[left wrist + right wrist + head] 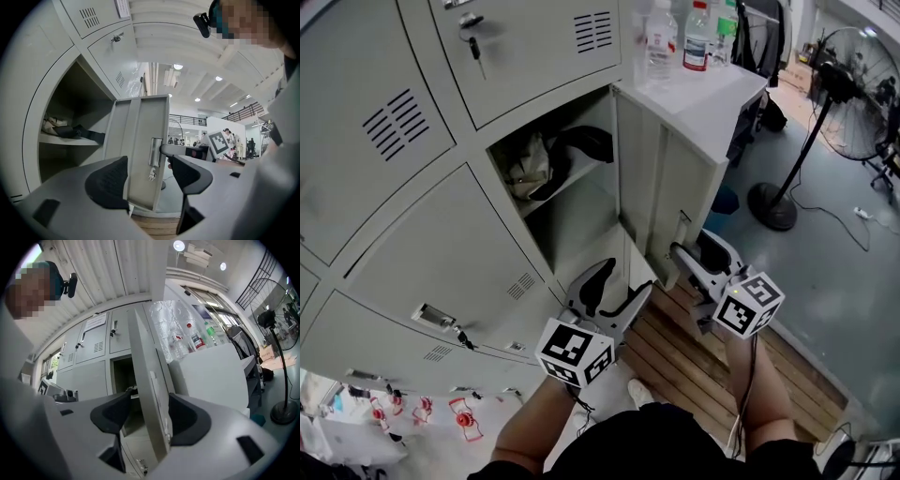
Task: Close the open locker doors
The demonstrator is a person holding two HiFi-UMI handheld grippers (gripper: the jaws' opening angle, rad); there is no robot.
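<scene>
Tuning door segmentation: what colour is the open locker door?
The open locker door is plain light grey, no pattern; it shows best in the left gripper view.

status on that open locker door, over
Left tongs open, facing edge of locker door. Right tongs open, astride that edge. Door swung wide. Clothes heaped on shelf inside; can't tell if they stick out.

A: Any wording you can actually read?
B: None. The bottles (pixel 697 37) up and to the right of the open locker (pixel 581 225) carry labels, one of them red, but the print is too small.
A: And the paper sheet (pixel 96 321)?
B: It's stuck on a door up and left of the open locker, and its lines are a blur. The marker cube (pixel 748 303) below the locker shows only black-and-white squares — no letters, no numbers.
</scene>
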